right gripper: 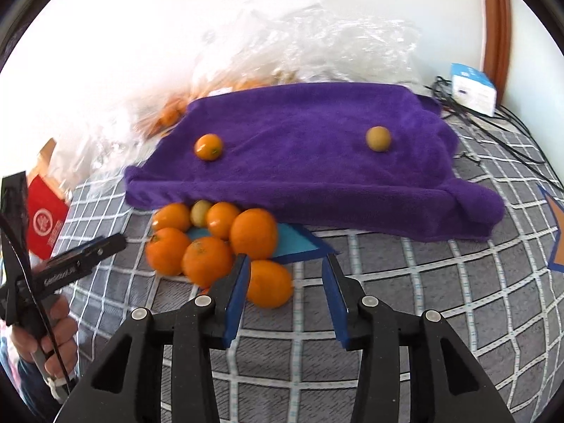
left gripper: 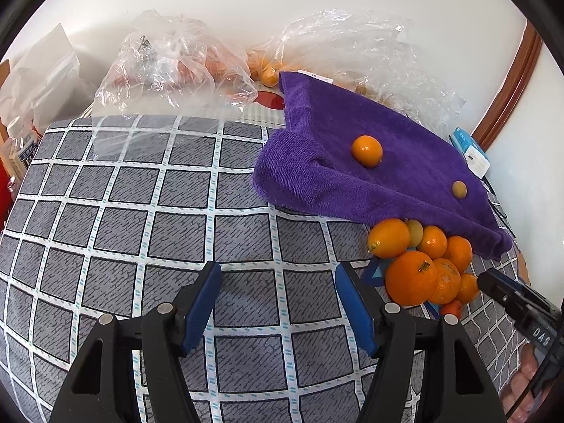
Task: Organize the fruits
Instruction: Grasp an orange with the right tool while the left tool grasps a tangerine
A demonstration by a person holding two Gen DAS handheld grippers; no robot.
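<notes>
- Left gripper (left gripper: pixel 278 303) gapes wide, holding nothing.
- Right gripper (right gripper: pixel 286 294) likewise spread, empty, beside the orange pile (right gripper: pixel 211 243).
- Oval kumquat (left gripper: pixel 388 238) lies roughly crosswise, stem probably leftward.

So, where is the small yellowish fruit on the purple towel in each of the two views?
Left wrist view: the small yellowish fruit lies right of center, near the towel's right end.
Right wrist view: it lies upper right of center.
Shared landmark: the orange fruit on the same purple towel.
</notes>
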